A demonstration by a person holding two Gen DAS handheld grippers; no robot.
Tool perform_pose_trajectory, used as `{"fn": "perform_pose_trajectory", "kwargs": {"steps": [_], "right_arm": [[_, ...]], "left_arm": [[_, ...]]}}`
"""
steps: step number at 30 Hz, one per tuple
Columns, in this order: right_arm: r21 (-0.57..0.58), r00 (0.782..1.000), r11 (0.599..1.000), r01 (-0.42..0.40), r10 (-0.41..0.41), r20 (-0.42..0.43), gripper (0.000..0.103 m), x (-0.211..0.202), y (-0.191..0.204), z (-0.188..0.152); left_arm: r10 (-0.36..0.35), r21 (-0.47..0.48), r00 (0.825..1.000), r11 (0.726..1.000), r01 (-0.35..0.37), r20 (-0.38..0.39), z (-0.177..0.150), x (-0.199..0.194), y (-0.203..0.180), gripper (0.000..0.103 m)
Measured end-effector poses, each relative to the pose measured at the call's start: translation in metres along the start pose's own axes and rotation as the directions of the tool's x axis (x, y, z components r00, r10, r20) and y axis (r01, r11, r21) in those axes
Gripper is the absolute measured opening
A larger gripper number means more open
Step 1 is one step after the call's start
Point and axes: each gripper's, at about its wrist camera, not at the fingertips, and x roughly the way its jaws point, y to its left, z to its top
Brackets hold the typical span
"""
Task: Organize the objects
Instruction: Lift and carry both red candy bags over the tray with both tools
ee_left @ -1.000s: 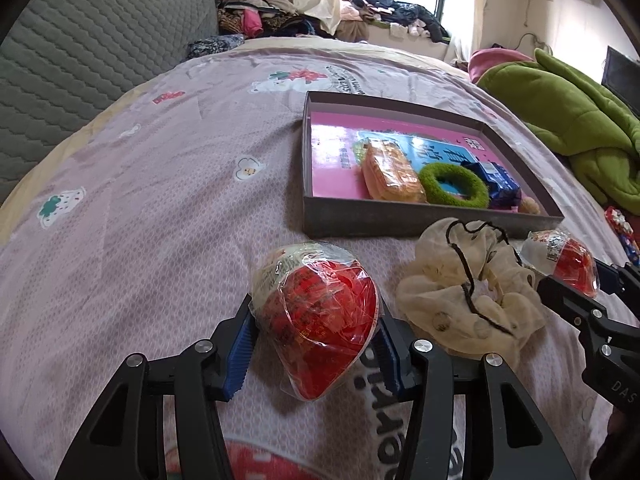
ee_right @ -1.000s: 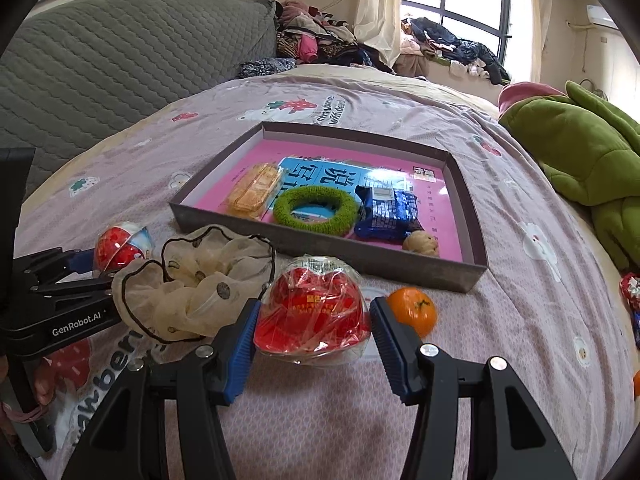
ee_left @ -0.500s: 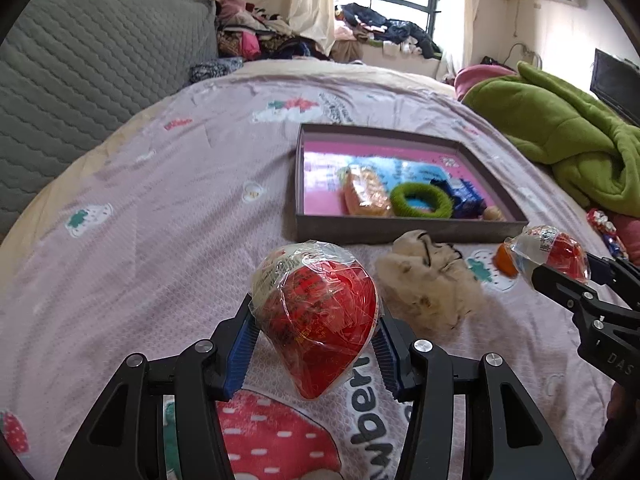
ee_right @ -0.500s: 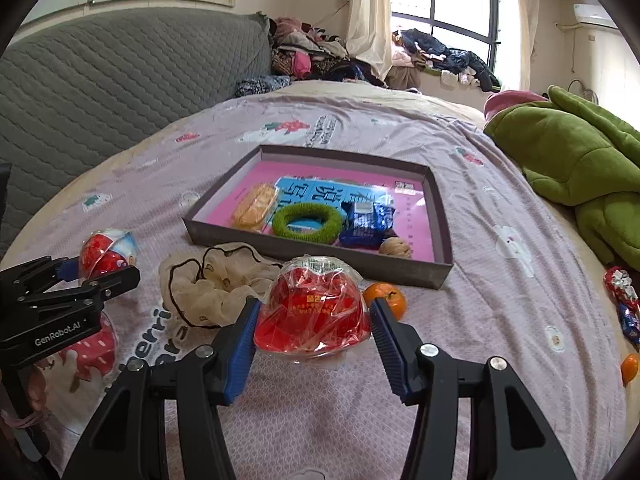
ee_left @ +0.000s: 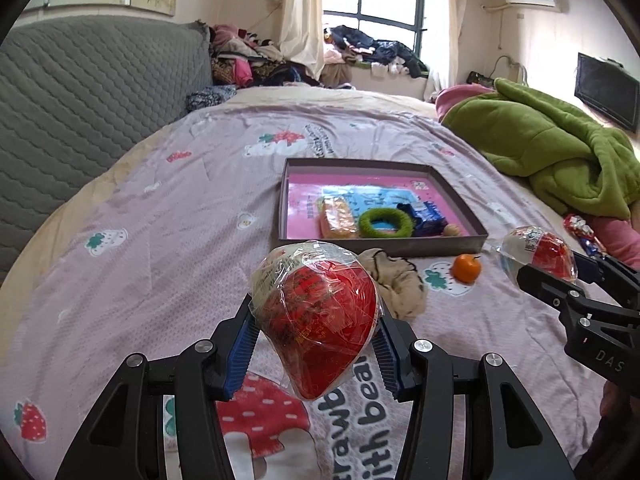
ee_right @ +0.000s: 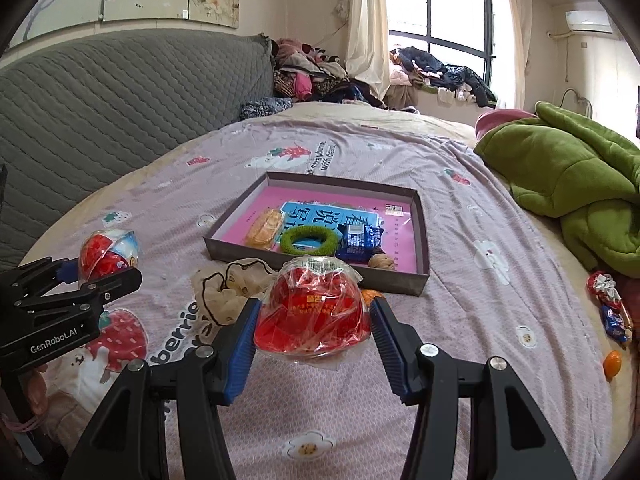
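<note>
My left gripper (ee_left: 316, 354) is shut on a red heart-shaped candy pack in clear wrap (ee_left: 320, 320), held above the bedspread. My right gripper (ee_right: 312, 340) is shut on a second red wrapped candy pack (ee_right: 314, 310), also held up. Each gripper shows in the other's view, the left gripper (ee_right: 80, 280) and the right gripper (ee_left: 560, 276). Ahead lies a shallow grey box with a pink floor (ee_left: 384, 250) (ee_right: 420, 280) holding an orange snack pack (ee_left: 338, 218), a green ring (ee_left: 385, 223), a blue packet (ee_left: 428, 218) and a small brown thing.
A cream scrunchie (ee_left: 398, 280) (ee_right: 228, 284) and a small orange (ee_left: 466, 268) lie before the box. A green blanket (ee_left: 552, 156) is at the right, with wrapped sweets (ee_right: 612, 304) and another orange (ee_right: 612, 362) near the bed's right edge. A grey headboard (ee_left: 80, 100) stands left.
Both grippers have risen and drawn back from the box with their candy packs held. The box and scrunchie look smaller and farther, and the small orange has come into the left wrist view.
</note>
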Motion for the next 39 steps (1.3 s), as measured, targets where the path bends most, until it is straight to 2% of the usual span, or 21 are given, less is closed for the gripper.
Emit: {"fn": "perform_pose_trajectory", "kwargs": {"steps": [14,39], "right_arm": [[0.008,0.999,1.000,-0.012,0.012,0.035,0.055,-0.036,-0.006,-0.009],[0.010,0.997,0.999,-0.049,0.048,0.065,0.055,-0.046,-0.002,-0.008]], "left_arm": [[-0.021,0.030,0.999,0.999,0.020,0.038,-0.008,-0.033,-0.029,0.054],[-0.025,0.039,0.998,0.999,0.023,0.059,-0.002,-0.044,-0.053,0.054]]}}
